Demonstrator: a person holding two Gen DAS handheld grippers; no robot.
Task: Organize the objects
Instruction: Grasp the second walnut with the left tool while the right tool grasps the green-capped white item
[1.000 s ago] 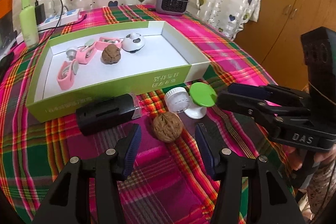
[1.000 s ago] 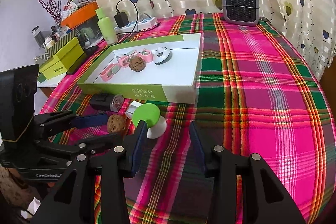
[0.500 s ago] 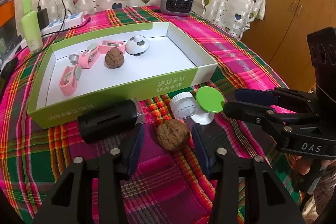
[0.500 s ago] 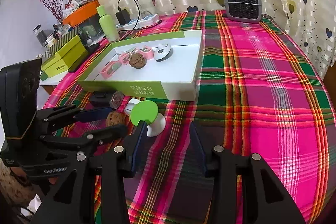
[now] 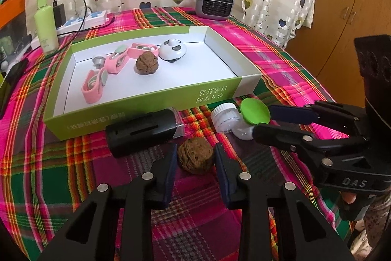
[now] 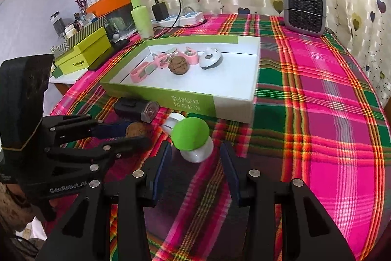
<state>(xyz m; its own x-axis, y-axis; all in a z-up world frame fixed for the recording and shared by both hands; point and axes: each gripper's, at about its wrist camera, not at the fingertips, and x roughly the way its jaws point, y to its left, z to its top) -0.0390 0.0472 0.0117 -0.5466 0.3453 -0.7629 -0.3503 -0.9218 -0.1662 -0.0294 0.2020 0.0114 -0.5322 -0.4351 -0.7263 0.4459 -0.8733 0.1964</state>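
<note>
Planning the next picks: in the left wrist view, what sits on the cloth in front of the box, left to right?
black cylinder → walnut between the left gripper fingers → white jar → green-topped piece.

Both grippers are black plastic with 2 dark-blue padded fingers and silver screws. The left gripper [image 5: 195, 160] reads "GenRobot.AI"; the right gripper [image 6: 195, 158] reads "DAS".

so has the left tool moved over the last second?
Yes. The left tool has advanced toward the green-and-white cardboard tray: the brown walnut on the cloth now sits between its narrowed fingers, no contact evident.
</note>
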